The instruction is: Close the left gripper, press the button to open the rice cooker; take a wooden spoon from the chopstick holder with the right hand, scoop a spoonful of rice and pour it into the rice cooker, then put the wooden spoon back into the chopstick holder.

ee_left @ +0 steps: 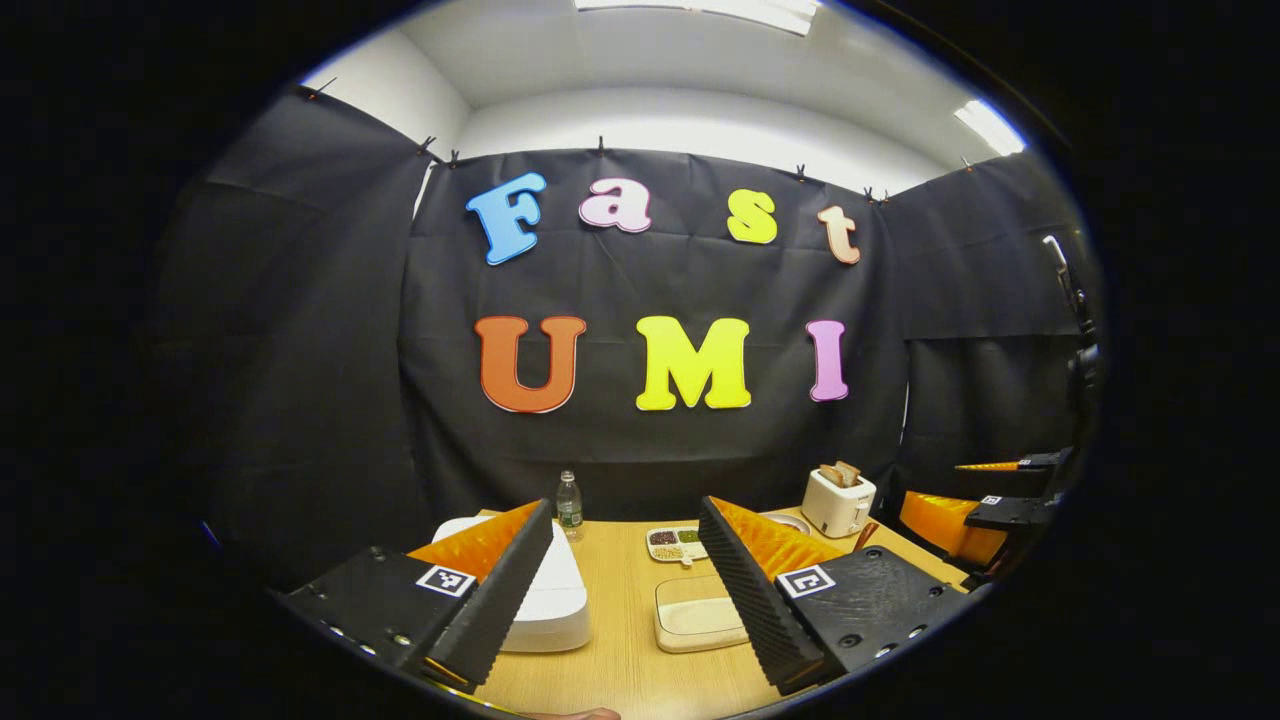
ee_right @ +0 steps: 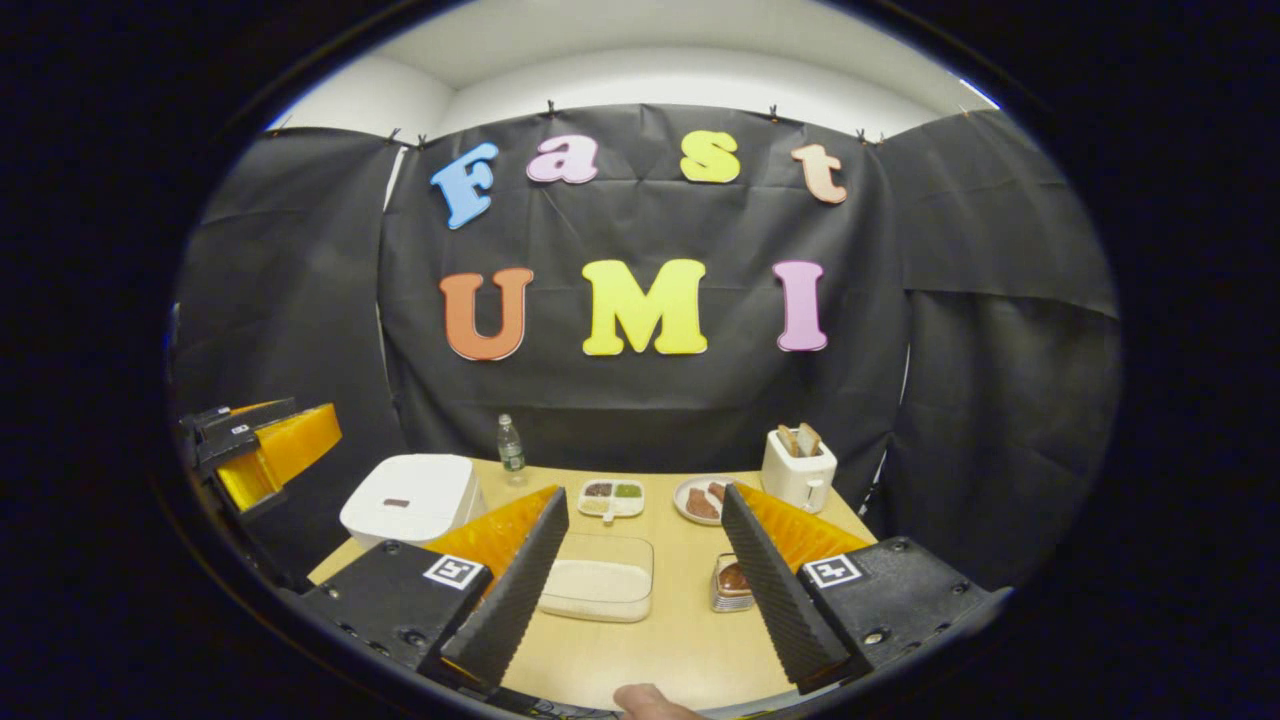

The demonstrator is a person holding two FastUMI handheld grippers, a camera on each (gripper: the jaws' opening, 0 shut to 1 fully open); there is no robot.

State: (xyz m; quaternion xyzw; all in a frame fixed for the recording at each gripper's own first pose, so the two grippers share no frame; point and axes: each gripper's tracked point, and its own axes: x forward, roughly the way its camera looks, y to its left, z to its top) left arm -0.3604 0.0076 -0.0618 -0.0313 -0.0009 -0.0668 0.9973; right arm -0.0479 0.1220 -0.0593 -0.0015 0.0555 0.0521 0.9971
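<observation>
Rice cooker [ee_right: 412, 505], white with its lid down, sits at the desk's [ee_right: 680, 640] left end, a water bottle [ee_right: 510, 445] behind it. Rightward lie a sectioned dish [ee_right: 611, 497], a clear tray of rice [ee_right: 598, 580], a plate [ee_right: 700, 500] and a toaster [ee_right: 797, 468]. Left gripper [ee_left: 625, 580] hangs above the desk's near edge, fingers wide apart, holding nothing; right gripper [ee_right: 645, 585] likewise. Chopstick holder: cannot tell.

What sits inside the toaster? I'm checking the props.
Two slices of bread stick up from the toaster; their lower parts are hidden in the slots.
</observation>
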